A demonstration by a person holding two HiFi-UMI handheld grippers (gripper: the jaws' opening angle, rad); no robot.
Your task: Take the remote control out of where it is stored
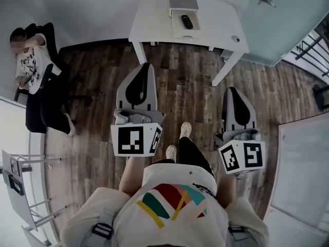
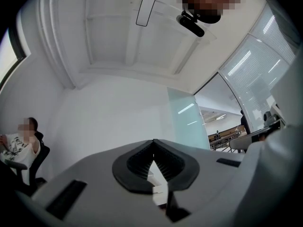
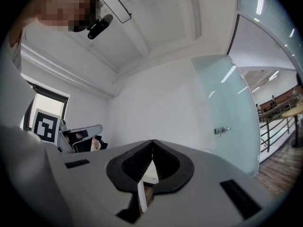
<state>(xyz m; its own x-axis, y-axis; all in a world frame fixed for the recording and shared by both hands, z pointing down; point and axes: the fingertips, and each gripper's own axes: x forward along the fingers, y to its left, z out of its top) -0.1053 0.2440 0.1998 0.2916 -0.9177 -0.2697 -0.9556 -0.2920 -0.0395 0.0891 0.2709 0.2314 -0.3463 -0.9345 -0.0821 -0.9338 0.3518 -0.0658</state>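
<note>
Your left gripper (image 1: pixel 146 68) has its jaws pressed together with nothing between them. Your right gripper (image 1: pixel 231 90) is the same, closed and empty. Both point at the white table (image 1: pixel 154 19) and are well apart from it. The remote control (image 1: pixel 187 21) is far ahead of both tips, roughly between their lines. It lies on a flat white panel (image 1: pixel 177 31) in front of a grey box (image 1: pixel 183 0).
</note>
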